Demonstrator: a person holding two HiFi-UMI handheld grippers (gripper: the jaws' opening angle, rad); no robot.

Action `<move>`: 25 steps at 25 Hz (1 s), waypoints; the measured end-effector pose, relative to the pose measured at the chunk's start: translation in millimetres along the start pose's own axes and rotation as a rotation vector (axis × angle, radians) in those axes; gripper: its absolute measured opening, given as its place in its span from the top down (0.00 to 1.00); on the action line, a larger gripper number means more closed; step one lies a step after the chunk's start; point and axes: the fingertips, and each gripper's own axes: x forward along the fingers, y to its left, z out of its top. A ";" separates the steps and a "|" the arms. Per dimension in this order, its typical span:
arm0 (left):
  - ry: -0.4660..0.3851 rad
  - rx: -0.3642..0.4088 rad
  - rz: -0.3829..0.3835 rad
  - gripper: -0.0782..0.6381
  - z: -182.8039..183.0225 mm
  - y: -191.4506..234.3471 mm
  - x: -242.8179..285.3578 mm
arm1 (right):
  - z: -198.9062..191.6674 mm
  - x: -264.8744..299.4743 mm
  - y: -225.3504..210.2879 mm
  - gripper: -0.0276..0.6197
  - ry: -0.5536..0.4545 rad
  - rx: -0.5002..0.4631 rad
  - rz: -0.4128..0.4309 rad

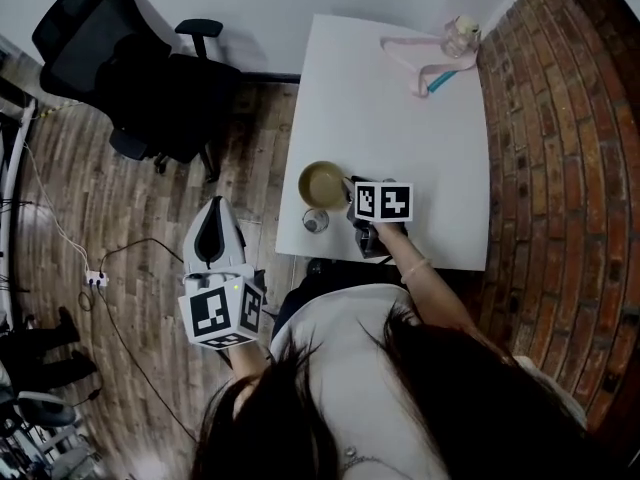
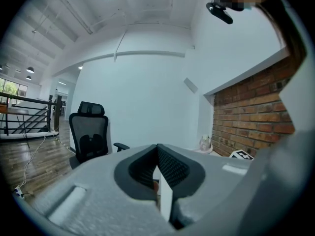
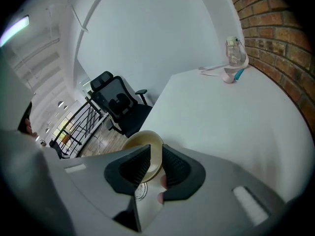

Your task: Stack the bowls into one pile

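Right tongs (image 3: 156,154) pinch the bowl (image 1: 321,182) by its rim. Left tongs (image 2: 158,151) hang closed and empty. The bowl looks light, stiff and probably slick, so the rim is the natural hold.

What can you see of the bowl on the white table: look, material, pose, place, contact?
The bowl is round, pale tan and smooth, perhaps ceramic or plastic, and looks empty. It sits mouth up near the left corner of the white table closest to the person. Its rim lies between the right gripper's fingers, which look closed on it.
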 end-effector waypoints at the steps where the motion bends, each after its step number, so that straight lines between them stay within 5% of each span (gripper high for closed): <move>1: -0.001 0.001 -0.012 0.89 0.5 -1.2 0.9 | 0.0 -2.4 0.1 0.84 -0.008 0.001 -0.006; 11: -0.004 0.023 -0.149 0.89 3.2 -17.2 13.1 | 19.7 -39.7 6.0 0.86 -0.176 -0.029 -0.081; 25: -0.006 0.075 -0.345 0.89 10.4 -49.4 23.7 | 45.6 -109.1 32.3 0.89 -0.432 -0.190 -0.188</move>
